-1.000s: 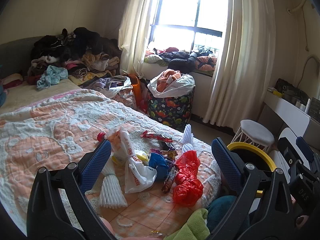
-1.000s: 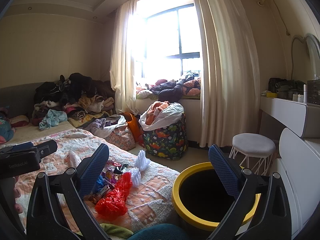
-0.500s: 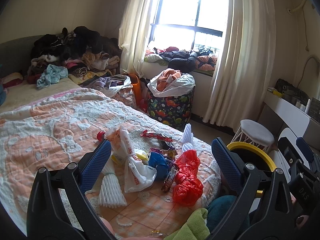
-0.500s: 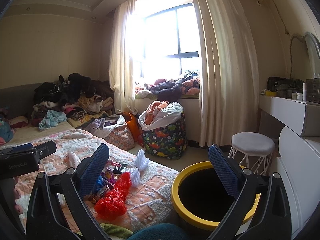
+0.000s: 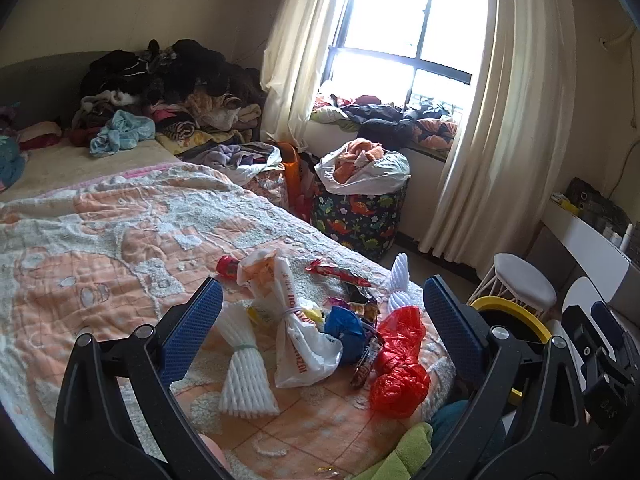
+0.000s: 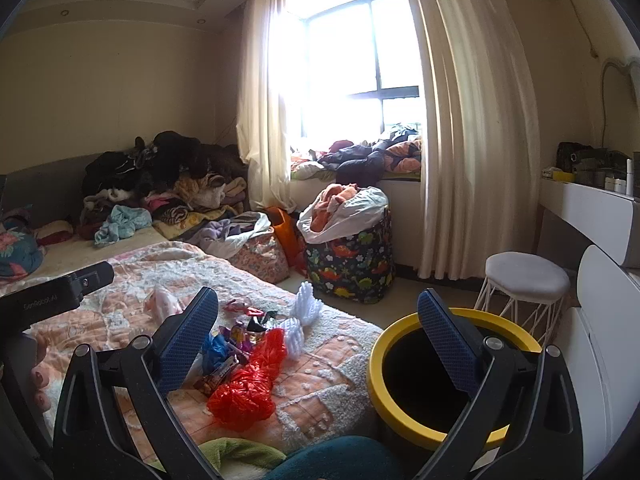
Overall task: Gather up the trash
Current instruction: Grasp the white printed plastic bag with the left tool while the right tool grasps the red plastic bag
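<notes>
Trash lies in a heap on the bed's near corner: a red plastic bag (image 5: 400, 364) (image 6: 248, 384), a white printed bag (image 5: 298, 344), a blue bag (image 5: 344, 326) (image 6: 214, 350), white foam nets (image 5: 244, 364) (image 6: 304, 312), snack wrappers (image 5: 340, 274) and a red-capped bottle (image 5: 227, 266). A yellow-rimmed black bin (image 6: 400, 408) (image 5: 516, 320) stands on the floor right of the bed. My left gripper (image 5: 320, 320) hovers open above the heap, holding nothing. My right gripper (image 6: 318, 334) is open and empty, between heap and bin.
A dinosaur-print hamper (image 5: 360, 220) full of clothes stands by the window. Clothes are piled at the bed's far end (image 5: 160, 92). A white stool (image 6: 526, 280) and a white desk (image 6: 592, 208) stand right of the bin. Green and teal cloth (image 6: 280, 460) lies at the near edge.
Both views have shifted only slightly; the right view drifted a little. The trash has not moved and both grippers stay open.
</notes>
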Tool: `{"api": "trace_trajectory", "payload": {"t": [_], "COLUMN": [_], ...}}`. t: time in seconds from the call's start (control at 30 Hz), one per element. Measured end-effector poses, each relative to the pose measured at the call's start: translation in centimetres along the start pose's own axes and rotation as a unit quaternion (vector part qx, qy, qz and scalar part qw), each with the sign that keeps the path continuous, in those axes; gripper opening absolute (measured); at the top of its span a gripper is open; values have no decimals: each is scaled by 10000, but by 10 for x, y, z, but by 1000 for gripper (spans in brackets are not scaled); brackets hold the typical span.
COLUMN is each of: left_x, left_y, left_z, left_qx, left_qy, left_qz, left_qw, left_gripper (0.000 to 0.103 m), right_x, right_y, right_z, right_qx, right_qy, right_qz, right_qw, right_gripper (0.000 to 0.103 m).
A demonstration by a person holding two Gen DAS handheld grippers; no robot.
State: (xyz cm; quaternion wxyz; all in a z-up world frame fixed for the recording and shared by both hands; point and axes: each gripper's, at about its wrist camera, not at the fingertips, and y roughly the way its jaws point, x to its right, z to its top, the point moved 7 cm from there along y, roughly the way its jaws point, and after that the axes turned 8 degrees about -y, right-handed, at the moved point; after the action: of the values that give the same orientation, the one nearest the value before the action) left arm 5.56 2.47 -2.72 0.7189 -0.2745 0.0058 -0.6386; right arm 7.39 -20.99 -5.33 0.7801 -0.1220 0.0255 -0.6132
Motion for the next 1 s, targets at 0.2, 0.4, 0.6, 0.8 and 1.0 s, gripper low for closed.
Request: {"api": "trace_trajectory", "payload": {"t": [0.2,0.4,0.6,0.8,1.0], "left_x": [-24,-48,-72,-83,-67], "left_y": [2,5,15,34,65], "left_z": [6,11,12,12,4], "left_qx": [37,68,10,-199,-588], "left_qy": [-198,-400,-622,-680,-595], "left_qz": [157,303,367,320,135], "left_qw": [9997,9987,9974,9970,9964], "left_gripper": [92,92,92,92,92], "right_x": [-25,-55,-79,-84,-60], "right_y": [12,26,47,78,108], "right_z": [0,0,-4,-20,-45], "right_qx": [-206,-454,-827,-1358,-1930], "right_qy": [-94,-213,-300,-241,96], "right_qz": [439,890,1187,1273,1092], "right_qw": [9988,9948,9890,9822,9751], "right_gripper": [97,97,97,97,97]}}
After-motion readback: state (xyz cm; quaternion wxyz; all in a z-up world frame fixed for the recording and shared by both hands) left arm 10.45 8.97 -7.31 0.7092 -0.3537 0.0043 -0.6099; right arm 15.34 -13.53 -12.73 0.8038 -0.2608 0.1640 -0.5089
